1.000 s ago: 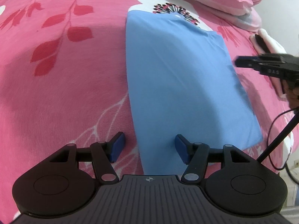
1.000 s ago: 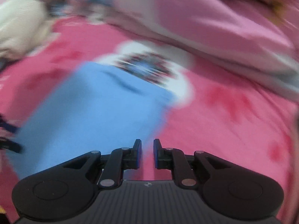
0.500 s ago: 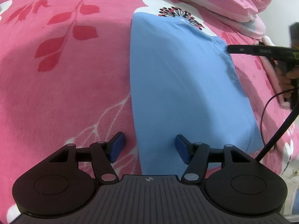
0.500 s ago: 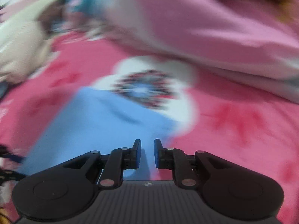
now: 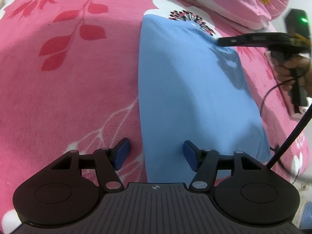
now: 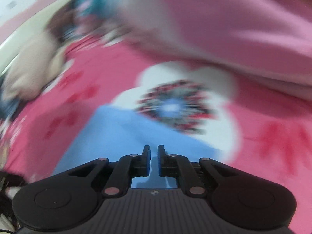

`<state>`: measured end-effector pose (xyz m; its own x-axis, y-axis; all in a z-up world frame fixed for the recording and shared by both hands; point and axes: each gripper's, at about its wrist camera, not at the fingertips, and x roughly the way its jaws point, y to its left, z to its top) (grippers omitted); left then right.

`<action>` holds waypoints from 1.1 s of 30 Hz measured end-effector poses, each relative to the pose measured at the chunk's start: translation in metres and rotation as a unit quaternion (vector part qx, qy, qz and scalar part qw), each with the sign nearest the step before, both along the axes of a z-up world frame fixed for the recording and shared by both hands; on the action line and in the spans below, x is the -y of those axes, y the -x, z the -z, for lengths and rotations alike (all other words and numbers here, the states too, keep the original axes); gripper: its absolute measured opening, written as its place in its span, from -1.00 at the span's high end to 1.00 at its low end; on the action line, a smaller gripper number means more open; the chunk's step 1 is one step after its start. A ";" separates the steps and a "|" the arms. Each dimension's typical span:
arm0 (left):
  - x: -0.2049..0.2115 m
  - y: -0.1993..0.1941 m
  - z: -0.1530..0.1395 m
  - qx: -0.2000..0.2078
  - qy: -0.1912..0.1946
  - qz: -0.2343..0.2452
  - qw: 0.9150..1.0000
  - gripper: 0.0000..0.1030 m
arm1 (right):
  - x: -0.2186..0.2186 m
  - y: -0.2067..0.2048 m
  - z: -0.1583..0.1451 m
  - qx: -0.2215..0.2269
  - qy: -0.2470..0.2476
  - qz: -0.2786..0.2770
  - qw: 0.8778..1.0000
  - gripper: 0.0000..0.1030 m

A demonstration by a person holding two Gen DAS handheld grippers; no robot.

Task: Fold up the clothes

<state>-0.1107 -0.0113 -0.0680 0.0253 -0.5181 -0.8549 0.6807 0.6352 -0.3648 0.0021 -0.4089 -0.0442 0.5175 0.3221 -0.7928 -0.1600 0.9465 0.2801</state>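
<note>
A folded light-blue garment (image 5: 187,89) lies flat on the pink floral blanket (image 5: 68,97). My left gripper (image 5: 156,154) is open and straddles the garment's near left edge, with one blue pad (image 5: 121,154) over the blanket and the other over the cloth. My right gripper (image 6: 154,150) hovers low over the garment (image 6: 109,134) near its far corner. Its jaws are closing, down to a narrow slit, and I see no cloth pinched between them. In the left wrist view the right gripper's tip (image 5: 221,41) reaches the garment's far right corner, carried by a person's hand (image 5: 292,68).
Pink bedding (image 5: 234,2) is piled along the far side. A black cable (image 5: 288,136) trails at the right edge. The right wrist view is blurred, with a beige and teal heap (image 6: 39,62) at the far left.
The right gripper has moved in from the right onto the garment's far corner, and its jaws have narrowed. The left gripper has stayed put and open.
</note>
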 end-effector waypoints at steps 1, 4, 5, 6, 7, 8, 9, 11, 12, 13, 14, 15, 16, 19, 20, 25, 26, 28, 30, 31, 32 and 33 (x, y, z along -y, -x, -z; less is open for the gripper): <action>0.000 0.000 0.000 0.000 0.000 -0.001 1.000 -0.18 | 0.000 -0.006 0.005 0.001 0.007 0.003 1.000 0.88; 0.000 0.000 0.000 0.000 -0.001 -0.002 1.000 -0.18 | 0.041 -0.027 0.012 -0.004 0.012 0.119 0.993 0.84; 0.001 0.000 0.000 0.000 -0.002 -0.004 1.000 -0.18 | 0.049 -0.029 0.008 0.003 0.007 0.137 0.991 0.84; 0.001 0.000 0.000 0.000 -0.003 -0.005 1.000 -0.18 | 0.051 -0.028 0.000 0.012 0.005 0.136 0.991 0.84; 0.001 -0.001 0.000 -0.001 -0.003 -0.009 1.000 -0.18 | 0.047 -0.026 -0.007 0.017 0.006 0.120 0.993 0.84; 0.002 -0.001 0.000 -0.002 -0.003 -0.013 1.000 -0.18 | 0.039 -0.026 -0.010 0.014 -0.001 0.095 0.995 0.84; 0.002 -0.001 0.000 -0.003 -0.004 -0.015 1.000 -0.18 | 0.029 -0.028 -0.008 0.003 -0.016 0.067 0.998 0.84; 0.002 -0.001 0.000 -0.003 -0.005 -0.018 1.000 -0.18 | 0.007 -0.035 0.000 -0.021 -0.043 0.013 0.999 0.84; 0.003 -0.001 -0.001 -0.003 -0.006 -0.018 1.000 -0.18 | 0.000 -0.041 0.008 -0.029 -0.049 0.002 0.998 0.84; 0.002 -0.001 -0.001 -0.003 -0.006 -0.017 1.000 -0.18 | -0.008 -0.048 0.016 -0.037 -0.054 -0.006 0.998 0.85; 0.003 -0.001 -0.001 -0.002 -0.006 -0.016 1.000 -0.18 | -0.008 -0.054 0.023 -0.041 -0.054 0.004 0.998 0.89; 0.003 0.000 -0.001 -0.001 -0.006 -0.014 1.000 -0.18 | -0.001 -0.061 0.029 -0.044 -0.059 0.028 0.997 0.95; 0.002 0.000 0.000 0.001 -0.006 -0.012 1.000 -0.18 | 0.010 -0.063 0.032 -0.044 -0.076 0.061 0.994 0.95; 0.000 0.000 0.000 0.003 -0.003 -0.007 1.000 -0.19 | 0.031 -0.061 0.023 -0.021 -0.042 0.126 0.991 0.90; -0.001 0.000 0.000 0.003 -0.001 -0.006 1.000 -0.18 | 0.031 -0.056 0.017 -0.020 -0.046 0.122 0.991 0.89; 0.000 0.000 0.001 0.002 -0.001 -0.005 1.000 -0.19 | -0.007 -0.050 0.016 -0.052 -0.094 0.024 0.994 0.87; 0.001 0.000 0.000 0.003 -0.003 -0.002 1.000 -0.19 | -0.018 -0.055 0.020 -0.060 -0.100 0.006 0.993 0.87; 0.003 -0.001 0.000 0.002 -0.008 0.005 1.000 -0.19 | -0.024 -0.068 0.029 -0.072 -0.086 0.023 0.993 0.93; 0.005 -0.003 -0.001 0.000 -0.012 0.013 1.000 -0.19 | 0.001 -0.068 0.031 -0.068 -0.123 0.095 0.985 0.97; 0.006 -0.003 -0.002 -0.001 -0.015 0.016 1.000 -0.19 | 0.018 -0.061 0.023 -0.056 -0.116 0.157 0.979 0.88; 0.006 -0.004 -0.002 -0.003 -0.017 0.020 1.000 -0.19 | 0.033 -0.049 0.010 -0.037 -0.087 0.207 0.974 0.87; 0.007 -0.004 -0.002 -0.004 -0.019 0.022 1.000 -0.19 | 0.042 -0.036 -0.004 -0.025 -0.074 0.219 0.973 0.87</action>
<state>-0.1062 -0.0185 -0.0661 -0.0048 -0.4859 -0.8740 0.7055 0.6177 -0.3473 0.0377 -0.4514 -0.0404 0.5931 0.1921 -0.7819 0.2668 0.8694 0.4160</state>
